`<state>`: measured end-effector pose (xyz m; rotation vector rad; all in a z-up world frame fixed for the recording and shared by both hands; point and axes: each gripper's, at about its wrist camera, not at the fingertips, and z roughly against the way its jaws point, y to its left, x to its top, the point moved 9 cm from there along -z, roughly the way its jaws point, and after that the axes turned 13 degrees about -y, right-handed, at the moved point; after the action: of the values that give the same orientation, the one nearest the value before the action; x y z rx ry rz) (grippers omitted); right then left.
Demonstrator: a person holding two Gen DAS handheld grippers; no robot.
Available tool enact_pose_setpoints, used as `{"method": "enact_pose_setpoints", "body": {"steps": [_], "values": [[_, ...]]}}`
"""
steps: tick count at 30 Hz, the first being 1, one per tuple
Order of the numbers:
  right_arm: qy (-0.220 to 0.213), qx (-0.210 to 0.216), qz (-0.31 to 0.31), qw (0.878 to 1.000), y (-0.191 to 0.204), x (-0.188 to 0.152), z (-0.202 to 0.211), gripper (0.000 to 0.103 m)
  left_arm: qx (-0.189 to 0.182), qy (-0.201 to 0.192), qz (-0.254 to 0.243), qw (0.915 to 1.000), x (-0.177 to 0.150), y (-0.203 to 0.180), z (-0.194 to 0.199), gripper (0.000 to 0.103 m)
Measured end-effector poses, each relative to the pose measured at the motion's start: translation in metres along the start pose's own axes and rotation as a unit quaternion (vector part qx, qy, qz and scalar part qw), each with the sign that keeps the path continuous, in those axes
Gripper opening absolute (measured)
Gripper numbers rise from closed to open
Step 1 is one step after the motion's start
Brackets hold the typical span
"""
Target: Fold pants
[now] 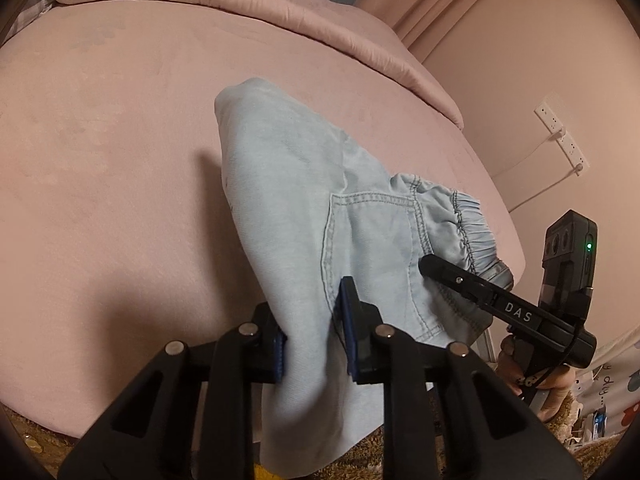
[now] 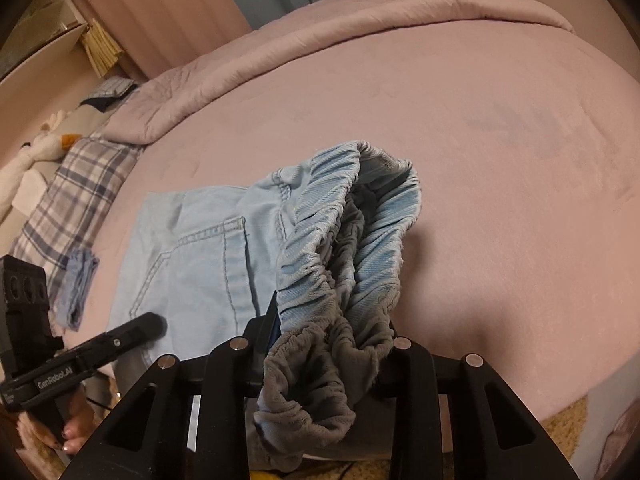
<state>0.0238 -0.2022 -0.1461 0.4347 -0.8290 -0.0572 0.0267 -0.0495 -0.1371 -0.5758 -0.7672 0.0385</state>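
Both grippers are clamped on cloth: the left gripper point(image 1: 316, 344) pinches the light-blue pants point(image 1: 288, 200) near the back pocket point(image 1: 372, 240), the right gripper point(image 2: 328, 340) bites the elastic waistband point(image 2: 352, 248). Most of the pants lie on the pink bed point(image 1: 100, 180), the near edge lifted. I judge the fold only begun; laying over and smoothing remain.

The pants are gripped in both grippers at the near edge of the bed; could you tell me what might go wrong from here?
1. The right gripper pinches only the bunched elastic waistband; the thick gathers might slip out as it lifts.
2. The left gripper holds a side fold while the far leg end lies on the bed; uneven lifting could skew the fold.
3. Fabric hangs off the bed edge and might drag.
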Motion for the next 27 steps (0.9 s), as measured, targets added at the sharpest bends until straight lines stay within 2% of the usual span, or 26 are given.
{"method": "enact_pose_setpoints", "body": {"steps": [13,27], "values": [[-0.008,0.001,0.010,1.000,0.003,0.005,0.004,0.034,0.000,-0.012,-0.005,0.9999,0.008,0.004,0.011,0.021],[-0.022,0.006,0.027,0.999,0.017,0.051,0.002,0.034,0.014,-0.035,-0.019,0.9991,0.067,0.002,0.004,0.022]]}}
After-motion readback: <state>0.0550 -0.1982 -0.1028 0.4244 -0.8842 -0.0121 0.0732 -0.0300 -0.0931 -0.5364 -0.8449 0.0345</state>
